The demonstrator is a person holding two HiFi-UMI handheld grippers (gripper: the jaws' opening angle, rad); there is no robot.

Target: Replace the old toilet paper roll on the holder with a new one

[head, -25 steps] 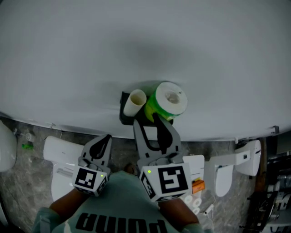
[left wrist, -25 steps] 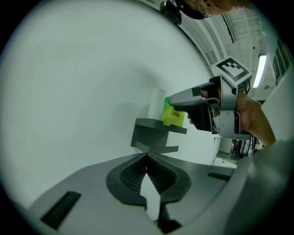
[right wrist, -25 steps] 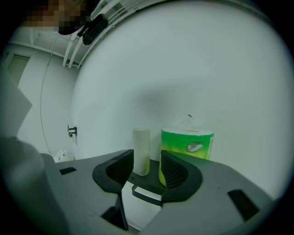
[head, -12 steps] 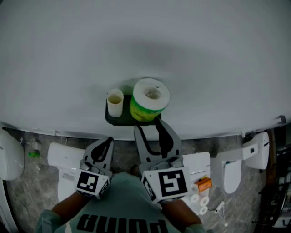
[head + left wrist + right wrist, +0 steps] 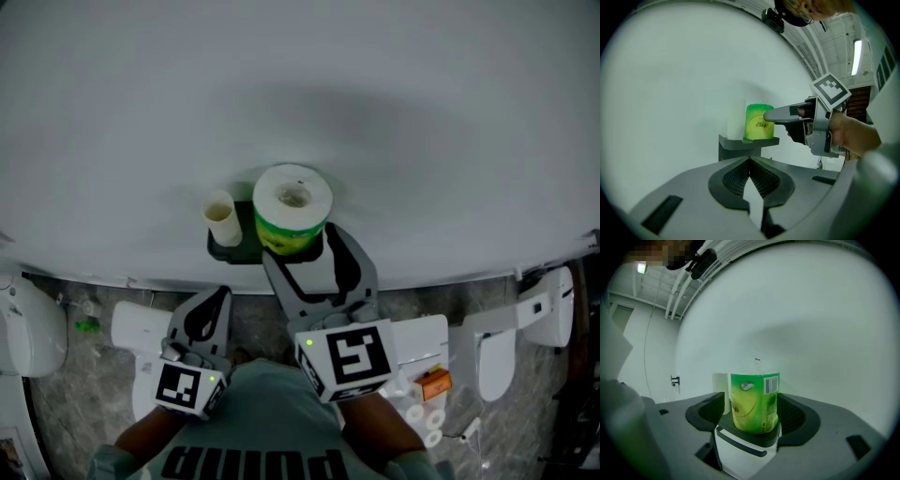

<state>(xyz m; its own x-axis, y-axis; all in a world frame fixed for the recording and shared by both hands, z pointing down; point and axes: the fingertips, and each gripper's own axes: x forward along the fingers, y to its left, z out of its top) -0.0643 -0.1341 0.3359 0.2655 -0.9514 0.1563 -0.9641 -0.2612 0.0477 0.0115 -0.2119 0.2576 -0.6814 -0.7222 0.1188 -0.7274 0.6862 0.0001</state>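
Observation:
The new roll (image 5: 292, 211), in a green wrapper, stands upright on the dark wall holder (image 5: 230, 253), with the old cardboard tube (image 5: 220, 217) upright to its left. My right gripper (image 5: 305, 251) is open. Its jaws have just been opening and now flank the roll with a gap on each side. In the right gripper view the roll (image 5: 754, 401) sits between the jaws on the holder (image 5: 740, 437), with the tube (image 5: 721, 385) behind. My left gripper (image 5: 211, 305) is shut and empty, back from the holder. Its own view shows the roll (image 5: 759, 123), holder (image 5: 740, 146) and right gripper (image 5: 768, 115).
The holder is fixed to a plain pale wall (image 5: 300, 94). On the stone floor below stand white toilets (image 5: 141, 337) (image 5: 497, 356) (image 5: 28, 328). An orange box (image 5: 434, 382) and small white rolls (image 5: 427, 422) lie at the lower right.
A second ago the right gripper held the roll tilted over the holder. The roll now stands on the holder and the right jaws have spread off it. The left gripper stayed shut.

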